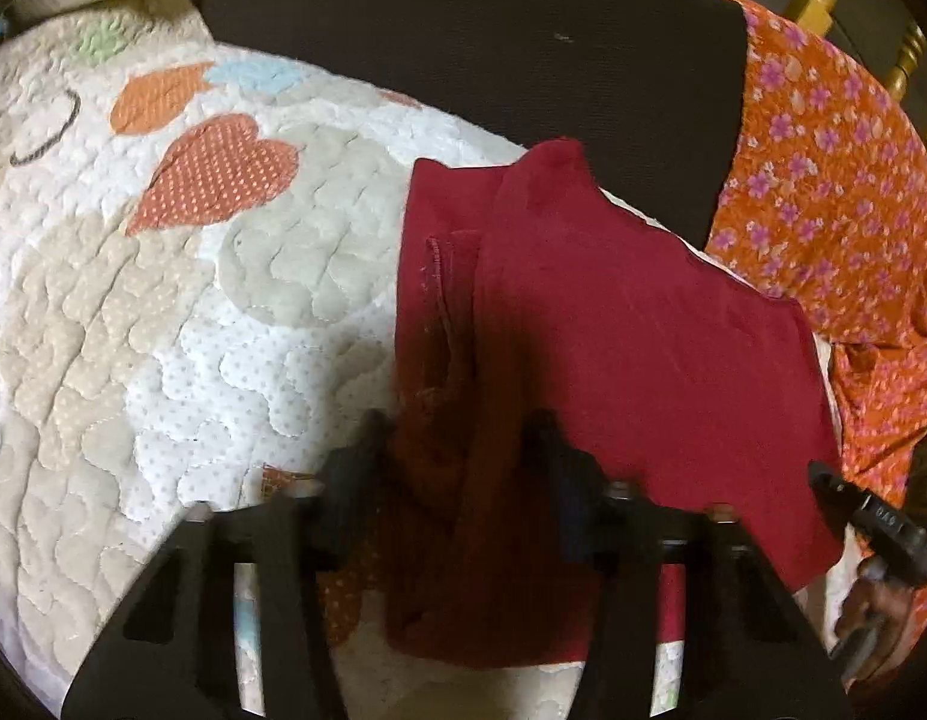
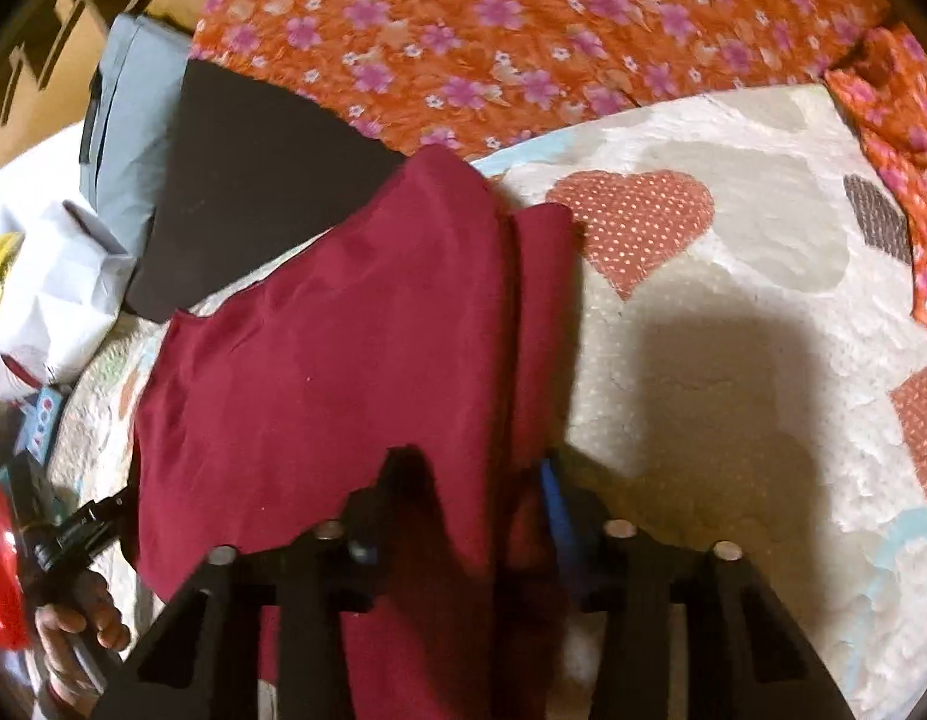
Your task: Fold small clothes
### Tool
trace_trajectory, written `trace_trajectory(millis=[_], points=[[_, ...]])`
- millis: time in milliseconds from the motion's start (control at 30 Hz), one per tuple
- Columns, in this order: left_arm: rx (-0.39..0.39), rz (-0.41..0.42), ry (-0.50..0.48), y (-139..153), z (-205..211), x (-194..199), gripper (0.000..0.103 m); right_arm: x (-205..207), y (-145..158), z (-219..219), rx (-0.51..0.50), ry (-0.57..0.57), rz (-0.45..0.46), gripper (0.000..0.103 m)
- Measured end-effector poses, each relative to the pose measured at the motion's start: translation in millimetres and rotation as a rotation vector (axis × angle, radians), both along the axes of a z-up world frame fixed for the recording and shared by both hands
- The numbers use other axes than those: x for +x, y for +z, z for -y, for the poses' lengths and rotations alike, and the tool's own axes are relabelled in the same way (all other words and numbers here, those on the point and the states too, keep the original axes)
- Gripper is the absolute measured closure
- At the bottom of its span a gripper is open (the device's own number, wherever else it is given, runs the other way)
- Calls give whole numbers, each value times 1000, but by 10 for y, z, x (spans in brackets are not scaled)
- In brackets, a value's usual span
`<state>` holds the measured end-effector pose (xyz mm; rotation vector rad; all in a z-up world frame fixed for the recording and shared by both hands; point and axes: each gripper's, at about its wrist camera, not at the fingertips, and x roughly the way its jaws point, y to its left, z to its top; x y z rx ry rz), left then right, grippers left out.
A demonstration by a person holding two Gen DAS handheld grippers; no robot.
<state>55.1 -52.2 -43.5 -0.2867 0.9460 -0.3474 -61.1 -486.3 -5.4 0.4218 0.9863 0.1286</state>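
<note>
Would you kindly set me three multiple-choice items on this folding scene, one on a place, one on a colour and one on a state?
1. What does the garment lie on?
A. a bare wooden floor
B. a quilt with heart patches
C. a glass table

2. What colour is the garment?
A. dark red
B. pale blue
C. yellow

3. How does the left gripper stand?
A. wide open above the quilt
B. out of view
C. fingers astride a bunch of the garment's cloth

Answers: 1 B, the hearted quilt shows on both sides of the cloth; 2 A, it is plain dark red in both views; 3 C, red cloth fills the gap between its fingers.
</note>
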Motion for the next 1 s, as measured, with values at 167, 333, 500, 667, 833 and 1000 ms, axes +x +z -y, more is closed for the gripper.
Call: trace_trajectory(millis=[167,333,500,667,833,1000], points=[[-130,-49,-5,214,-262,-143,79,-169,404,21,31,20,68,85],[-78,-73,-96,397,-295,-706,79,-566,844,-87,5,99,105,86],[-22,-106,-80,221,-359,-1029,79,-1081,670,-58,-62,85,-8,84],[41,-58,-4,243,-384,-1051,58,-1190,759,-23,-240,-44,-40,71],[45,-74,31,163,-461,-1006,37,-983,1157,-659,-90,120,98,71],[42,-91,13,107,-453,-995,34,-366,887,-1792,-45,353,69,71]])
